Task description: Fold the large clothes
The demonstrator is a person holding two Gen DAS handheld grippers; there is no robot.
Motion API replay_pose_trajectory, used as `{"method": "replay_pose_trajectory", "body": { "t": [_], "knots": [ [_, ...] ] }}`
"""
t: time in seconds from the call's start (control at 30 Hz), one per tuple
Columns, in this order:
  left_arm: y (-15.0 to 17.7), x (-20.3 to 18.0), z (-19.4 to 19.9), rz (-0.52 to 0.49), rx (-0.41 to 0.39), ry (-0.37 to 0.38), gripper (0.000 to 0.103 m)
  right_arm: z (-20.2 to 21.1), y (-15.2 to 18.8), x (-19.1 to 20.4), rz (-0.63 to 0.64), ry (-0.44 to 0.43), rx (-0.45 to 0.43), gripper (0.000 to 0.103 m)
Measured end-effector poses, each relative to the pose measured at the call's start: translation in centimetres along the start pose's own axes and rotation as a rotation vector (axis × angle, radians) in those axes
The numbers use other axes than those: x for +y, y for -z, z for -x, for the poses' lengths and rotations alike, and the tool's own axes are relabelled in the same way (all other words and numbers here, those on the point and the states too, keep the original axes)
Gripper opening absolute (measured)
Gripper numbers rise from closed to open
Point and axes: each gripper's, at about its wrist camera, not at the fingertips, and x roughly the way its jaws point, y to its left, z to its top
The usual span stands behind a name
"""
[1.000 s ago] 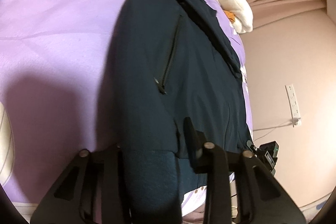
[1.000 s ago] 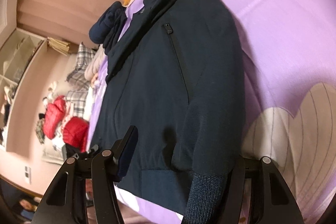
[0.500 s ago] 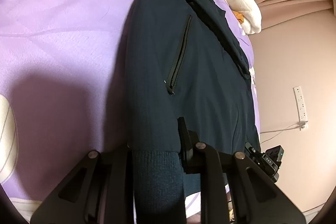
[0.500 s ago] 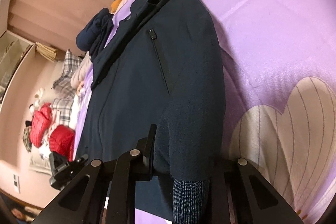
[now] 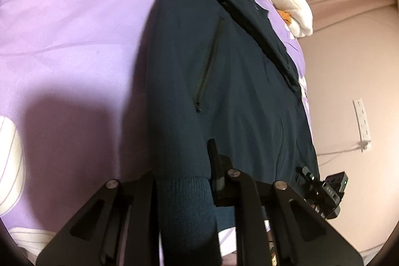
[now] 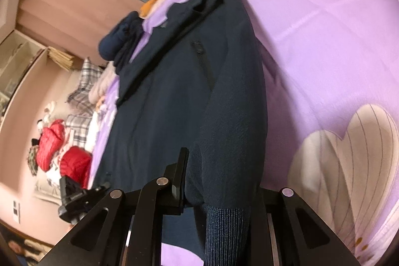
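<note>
A dark navy zip jacket [image 5: 237, 81] lies front up on a purple flowered bedspread [image 5: 74, 29]; it also shows in the right wrist view [image 6: 174, 104]. My left gripper [image 5: 184, 181] is shut on the jacket's left sleeve just above its ribbed cuff [image 5: 187, 211]. My right gripper [image 6: 219, 181] is shut on the other sleeve just above its ribbed cuff [image 6: 224, 231]. Both sleeves lie along the jacket's sides, lifted a little at the cuffs. Each gripper shows at the edge of the other's view.
A cream and orange plush toy [image 5: 286, 1] and a dark bundle [image 6: 119, 39] lie past the collar. Red jackets [image 6: 62, 153] and plaid cloth [image 6: 82, 81] lie beside the bed. A wall socket with cable [image 5: 361, 121] is on the pink wall.
Both grippers have closed from wide open onto the sleeves near the cuffs, and the sleeve ends have risen slightly. The jacket body has not moved.
</note>
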Motion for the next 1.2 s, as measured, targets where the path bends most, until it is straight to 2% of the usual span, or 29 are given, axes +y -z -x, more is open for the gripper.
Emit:
{"method": "replay_pose_trajectory", "body": {
  "t": [0.17, 0.4, 0.8, 1.0, 1.2],
  "knots": [
    [-0.3, -0.1, 0.7, 0.003, -0.025, 0.066, 0.011, 0.1, -0.1, 1.0, 0.026, -0.023, 0.0, 0.02],
    [-0.3, -1.2, 0.9, -0.041, -0.042, 0.063, 0.011, 0.1, -0.1, 1.6, 0.035, -0.042, -0.023, 0.018],
    [-1.0, -2.6, 2.4, -0.075, -0.106, 0.149, 0.01, 1.0, -1.1, 2.5, 0.056, -0.105, -0.068, 0.017],
    [-1.1, -3.6, 2.7, -0.107, -0.113, 0.14, 0.01, 1.0, -1.4, 2.6, 0.055, -0.115, -0.071, 0.017],
    [-1.2, -3.2, 2.4, -0.096, -0.114, 0.138, 0.01, 1.2, -1.2, 2.4, 0.051, -0.114, -0.076, 0.016]
  ]
}}
